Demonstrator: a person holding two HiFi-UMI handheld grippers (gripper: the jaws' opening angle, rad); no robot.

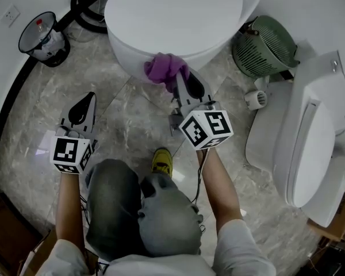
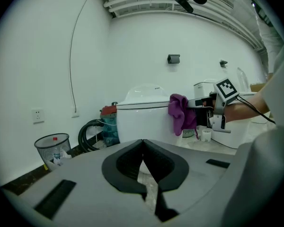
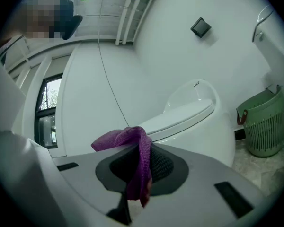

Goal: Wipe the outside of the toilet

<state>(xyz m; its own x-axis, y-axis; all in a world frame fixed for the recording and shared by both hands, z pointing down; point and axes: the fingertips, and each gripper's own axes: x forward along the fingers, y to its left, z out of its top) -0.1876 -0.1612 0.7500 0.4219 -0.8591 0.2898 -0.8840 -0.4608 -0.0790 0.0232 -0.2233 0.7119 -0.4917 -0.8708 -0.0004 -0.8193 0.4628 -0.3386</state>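
Right gripper (image 1: pixel 186 84) clamped tight on a purple cloth (image 1: pixel 165 68), bunched up and hanging out of the jaws. Left gripper (image 1: pixel 89 98) pinched closed too, with nothing in it, held over the floor (image 1: pixel 132 119) and well away from the toilet (image 1: pixel 172 16). Looks like the wiping step. To do it well: squeeze hard to stop any slipping, push the soft bunch onto the bowl and not the hard jaws, slide slowly round the curve, then go lower down the side. Best to hold the left gripper out of the way. Toilet right in front, at the top middle of the head view, with the cloth at its front edge, touching or just beside, hard to tell which. White, smooth, round and shiny, with the lid down. Big and wide, so many slow passes needed. No dirt to see from here. Bin (image 1: pixel 43 39) off to the left, green basket (image 1: pixel 264 45) off to the right
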